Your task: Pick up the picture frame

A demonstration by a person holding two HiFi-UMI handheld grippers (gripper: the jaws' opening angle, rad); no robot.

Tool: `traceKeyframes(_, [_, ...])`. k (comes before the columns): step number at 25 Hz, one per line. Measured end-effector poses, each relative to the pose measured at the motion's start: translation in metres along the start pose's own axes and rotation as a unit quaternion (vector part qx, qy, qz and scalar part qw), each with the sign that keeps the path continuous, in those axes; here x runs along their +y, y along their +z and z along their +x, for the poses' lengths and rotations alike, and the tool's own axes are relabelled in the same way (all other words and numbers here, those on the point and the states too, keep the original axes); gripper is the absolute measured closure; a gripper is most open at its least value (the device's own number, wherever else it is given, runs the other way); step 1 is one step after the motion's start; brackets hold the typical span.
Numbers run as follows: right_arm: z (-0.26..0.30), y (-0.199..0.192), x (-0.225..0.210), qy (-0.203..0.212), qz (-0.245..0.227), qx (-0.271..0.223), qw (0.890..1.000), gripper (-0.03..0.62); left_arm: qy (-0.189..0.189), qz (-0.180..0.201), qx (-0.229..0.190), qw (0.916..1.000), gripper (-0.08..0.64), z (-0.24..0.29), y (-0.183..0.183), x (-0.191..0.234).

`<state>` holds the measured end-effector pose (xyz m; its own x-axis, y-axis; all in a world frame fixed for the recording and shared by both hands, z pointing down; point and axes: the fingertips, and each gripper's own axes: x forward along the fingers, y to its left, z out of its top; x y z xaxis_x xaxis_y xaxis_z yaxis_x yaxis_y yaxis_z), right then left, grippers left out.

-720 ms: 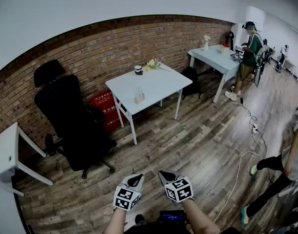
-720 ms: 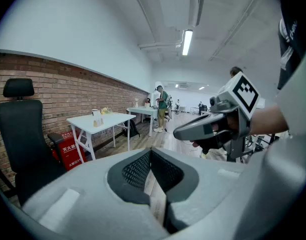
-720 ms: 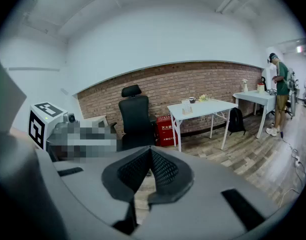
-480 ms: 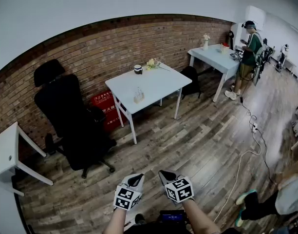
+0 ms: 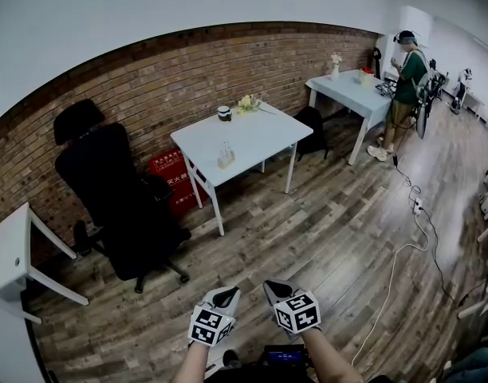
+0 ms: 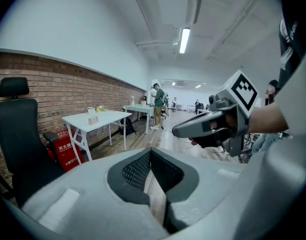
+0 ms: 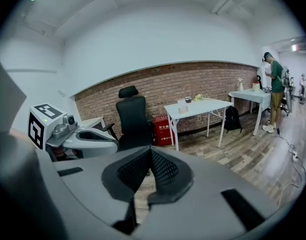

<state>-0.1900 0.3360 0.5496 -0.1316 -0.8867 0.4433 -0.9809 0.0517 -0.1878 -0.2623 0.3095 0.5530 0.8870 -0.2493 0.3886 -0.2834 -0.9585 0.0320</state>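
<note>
Standing well back from the white tabletop (image 5: 256,134) bearing the small picture frame (image 5: 226,157) (apparently clear), left claw (image 5: 226,295) and right claw (image 5: 274,288) pressed together, empty; best to close in, then spread.

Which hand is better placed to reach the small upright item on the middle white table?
Left, barely. The left gripper and right gripper are both shut, empty and far from the white table; the small upright item lines up more with the left.
</note>
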Motion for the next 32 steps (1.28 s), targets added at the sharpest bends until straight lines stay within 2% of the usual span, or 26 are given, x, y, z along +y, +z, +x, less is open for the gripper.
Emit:
traceKeyframes(12, [-0.002,0.002,-0.010,0.005,0.007,0.000,1.000,0.583,-0.003,0.008,0.013,0.9999,0.548,0.010,0.001,-0.006])
traceKeyframes(25, [-0.023,-0.013,-0.045,0.025,0.013,0.001,1.000,0.583,0.025,0.011,0.025,0.9993,0.548,0.032,0.005,-0.037])
traceKeyframes(32, [-0.031,-0.025,-0.056,0.035,0.013,0.013,0.999,0.583,0.056,-0.007,0.029,0.9980,0.548,0.028,-0.004,-0.039])
